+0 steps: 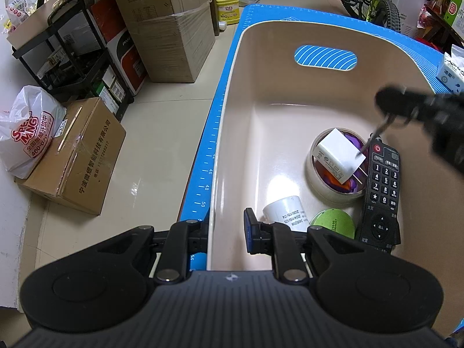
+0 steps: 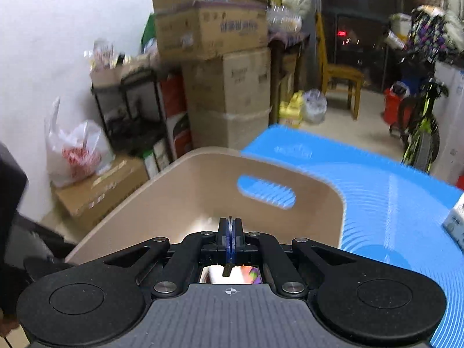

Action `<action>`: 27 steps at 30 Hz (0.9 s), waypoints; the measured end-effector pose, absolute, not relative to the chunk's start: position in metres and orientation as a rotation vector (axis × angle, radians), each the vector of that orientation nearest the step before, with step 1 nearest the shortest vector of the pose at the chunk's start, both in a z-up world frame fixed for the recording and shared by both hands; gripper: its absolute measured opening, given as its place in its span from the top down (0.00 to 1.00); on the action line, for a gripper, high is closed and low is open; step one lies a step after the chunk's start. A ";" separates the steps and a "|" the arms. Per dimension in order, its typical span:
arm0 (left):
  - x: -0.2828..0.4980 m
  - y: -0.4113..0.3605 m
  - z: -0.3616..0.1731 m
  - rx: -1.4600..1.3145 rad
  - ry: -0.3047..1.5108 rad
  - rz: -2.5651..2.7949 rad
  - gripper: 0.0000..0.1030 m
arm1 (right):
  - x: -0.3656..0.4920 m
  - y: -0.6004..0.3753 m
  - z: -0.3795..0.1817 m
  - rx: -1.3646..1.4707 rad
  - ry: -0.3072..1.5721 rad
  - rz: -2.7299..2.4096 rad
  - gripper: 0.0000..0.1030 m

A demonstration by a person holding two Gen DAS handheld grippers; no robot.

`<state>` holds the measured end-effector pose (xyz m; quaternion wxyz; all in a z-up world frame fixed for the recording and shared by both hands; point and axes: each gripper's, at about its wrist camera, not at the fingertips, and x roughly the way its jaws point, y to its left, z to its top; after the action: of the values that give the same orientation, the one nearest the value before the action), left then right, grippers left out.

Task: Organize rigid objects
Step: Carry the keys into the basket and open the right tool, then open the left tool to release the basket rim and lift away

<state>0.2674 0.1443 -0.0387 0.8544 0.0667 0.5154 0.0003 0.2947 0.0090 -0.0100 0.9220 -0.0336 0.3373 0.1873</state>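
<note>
A: What does the left wrist camera catch, from left to right?

B: The left hand-held gripper point(image 1: 226, 229) straddles the near left wall of a beige bin point(image 1: 232, 92) on the blue-matted counter point(image 1: 203, 174), one finger outside the wall, the blue-padded finger point(image 1: 249, 229) inside. The pictures do not show whether the fingers actually press on the wall.

A: And inside the bin?

B: Nearest that wall lies a white canister point(image 1: 285, 213) on its side, a green round lid point(image 1: 333, 223) just beside it. Farther from the wall sits a roll of clear tape point(image 1: 316, 185) with a white charger plug point(image 1: 337, 155) resting on top. The black remote control point(image 1: 381, 194) lies along the roll's far side, touching it.

A: The other tool?

B: The right hand-held gripper point(image 2: 230, 239) hangs above the bin with its fingers pressed together on a thin dark key point(image 1: 374, 136) that dangles over the remote's top end.
</note>
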 end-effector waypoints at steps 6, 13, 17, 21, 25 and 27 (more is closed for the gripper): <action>0.267 0.144 -0.039 0.142 1.084 0.003 0.80 | 0.295 0.011 -0.023 -0.078 0.757 0.374 0.87; 0.263 0.143 -0.033 0.142 1.054 0.025 0.78 | 0.282 -0.006 -0.014 -0.028 0.719 0.348 0.62; 0.258 0.139 -0.025 0.159 1.021 0.037 0.58 | 0.266 -0.022 -0.003 0.021 0.684 0.322 0.34; 0.246 0.129 -0.012 0.172 0.958 0.042 0.30 | 0.248 -0.042 0.008 0.057 0.663 0.290 0.12; 0.238 0.115 0.008 0.145 0.893 0.024 0.26 | 0.227 -0.061 0.019 0.061 0.641 0.252 0.05; 0.231 0.108 0.016 0.139 0.863 0.013 0.21 | 0.220 -0.069 0.023 0.064 0.639 0.238 0.04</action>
<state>0.2309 0.1080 0.0160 0.9059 0.0672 0.4181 0.0061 0.2199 -0.0695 0.0233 0.9420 0.0312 0.3133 0.1165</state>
